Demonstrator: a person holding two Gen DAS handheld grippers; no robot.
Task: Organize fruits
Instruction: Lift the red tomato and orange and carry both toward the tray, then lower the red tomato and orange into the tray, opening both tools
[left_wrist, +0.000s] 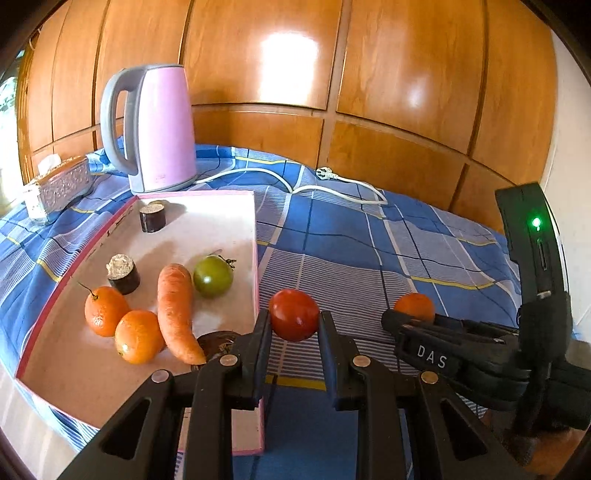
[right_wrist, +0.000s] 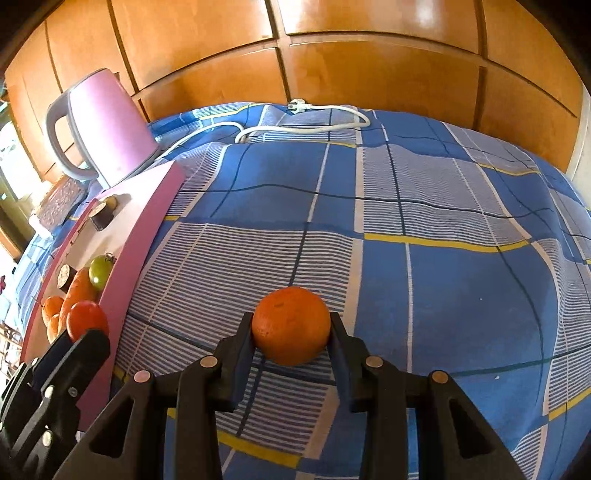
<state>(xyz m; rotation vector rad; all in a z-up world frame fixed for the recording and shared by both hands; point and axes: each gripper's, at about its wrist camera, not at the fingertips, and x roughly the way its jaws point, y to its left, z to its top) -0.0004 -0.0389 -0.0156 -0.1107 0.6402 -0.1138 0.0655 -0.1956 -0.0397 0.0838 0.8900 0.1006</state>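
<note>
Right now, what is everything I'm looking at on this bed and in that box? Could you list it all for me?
pink box: one, shallow, white inside, on the cloth's left side
oranges in box: two, orange, near corner
carrot: one, orange, beside the oranges
green tomato: one, in the box past the carrot
dark stubs: two, dark skin with pale cut tops, in the box
kettle: one, pink with grey handle, behind the box
power cord: one, white, unplugged, on the cloth
tissue box: one, silvery, far left
checked cloth: one, blue
wooden panels: brown, behind
red tomato: one, in the left tongs
orange: one, in the right tongs
</note>
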